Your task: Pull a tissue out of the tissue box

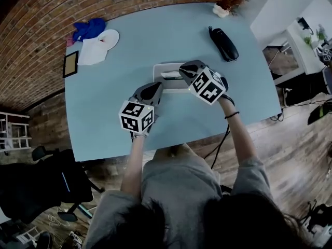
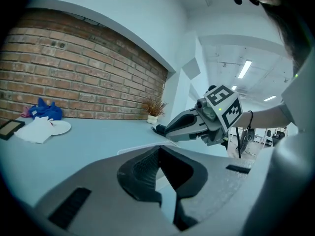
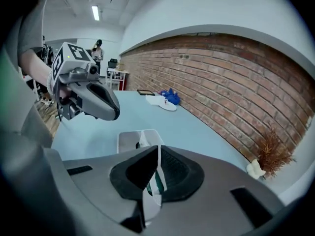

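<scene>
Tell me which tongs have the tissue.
The right tongs: they are shut on a strip of tissue that leads back to the tissue box. The left tongs are shut with nothing between them.

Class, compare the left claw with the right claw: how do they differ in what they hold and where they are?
The right claw is shut on a tissue; the left claw is shut on nothing. The right claw is over the tissue box; the left claw is beside it, over the table. Both carry marker cubes.
</scene>
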The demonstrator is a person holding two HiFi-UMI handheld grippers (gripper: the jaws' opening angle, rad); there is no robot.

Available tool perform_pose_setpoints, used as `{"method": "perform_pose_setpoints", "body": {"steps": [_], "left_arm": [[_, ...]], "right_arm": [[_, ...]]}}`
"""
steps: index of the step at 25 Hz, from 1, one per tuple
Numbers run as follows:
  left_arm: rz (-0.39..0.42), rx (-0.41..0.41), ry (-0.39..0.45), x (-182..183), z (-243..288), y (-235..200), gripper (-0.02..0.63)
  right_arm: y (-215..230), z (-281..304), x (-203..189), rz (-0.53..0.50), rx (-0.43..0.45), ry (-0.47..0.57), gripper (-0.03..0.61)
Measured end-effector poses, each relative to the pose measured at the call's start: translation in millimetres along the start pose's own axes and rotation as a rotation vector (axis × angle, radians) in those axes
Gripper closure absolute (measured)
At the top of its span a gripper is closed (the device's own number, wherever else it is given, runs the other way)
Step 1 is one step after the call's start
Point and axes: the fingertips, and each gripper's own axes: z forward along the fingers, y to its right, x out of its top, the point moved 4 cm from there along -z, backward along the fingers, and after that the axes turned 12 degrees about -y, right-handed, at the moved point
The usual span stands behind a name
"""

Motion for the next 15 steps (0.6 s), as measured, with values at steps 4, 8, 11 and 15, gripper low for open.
{"method": "perform_pose_setpoints", "body": {"steps": [4,8,11,15], "left_arm": [[-0.012,-0.002,-0.017,-5.6,5.3,-3.4,0.611],[-0.018,-0.003,-0.027,-9.1,8.5,-3.4,0.611],[-0.023,-0.002,-0.037,-13.2,10.4,-2.7,0.611],[-0.027,-0.001,-0.047,-16.4,13.3,-2.4,0.611]], "right_arm": [[-5.5,12.3,-2.1,-0.054,0.033,-0.044,0.575],[-9.1,21.5,-3.6,-0.077,0.072,-0.066,0.523],[-10.8,29.5,-4.6,-0.093,0.100,-0.087,0.507],[-11.7,39.8,-6.1,-0.115,0.144,-0.124,0.495]]}}
